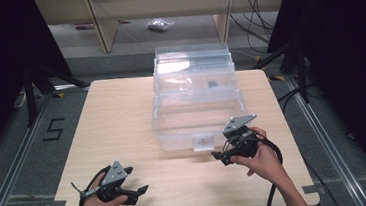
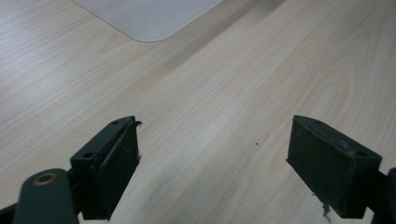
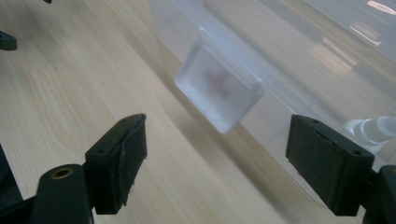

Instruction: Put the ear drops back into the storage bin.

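Note:
A clear plastic storage box (image 1: 197, 112) stands on the wooden table (image 1: 122, 118), its lid tipped up at the back. A frosted latch tab (image 1: 203, 142) hangs at the middle of its front wall. My right gripper (image 1: 220, 158) sits just right of that tab, held by a hand, and points left along the box front. In the right gripper view its jaws (image 3: 217, 120) stand wide apart and the latch tab (image 3: 219, 88) lies ahead of them, untouched. My left gripper (image 1: 136, 180) rests near the table's front left, open over bare wood (image 2: 215, 126).
A small dark item (image 1: 213, 84) lies inside the box. A clear rounded piece (image 3: 373, 128) shows through the box wall (image 3: 289, 60). A pale rounded corner (image 2: 149, 16) lies ahead of the left gripper. Beyond the table are shelf legs, cables and a bag (image 1: 160, 24).

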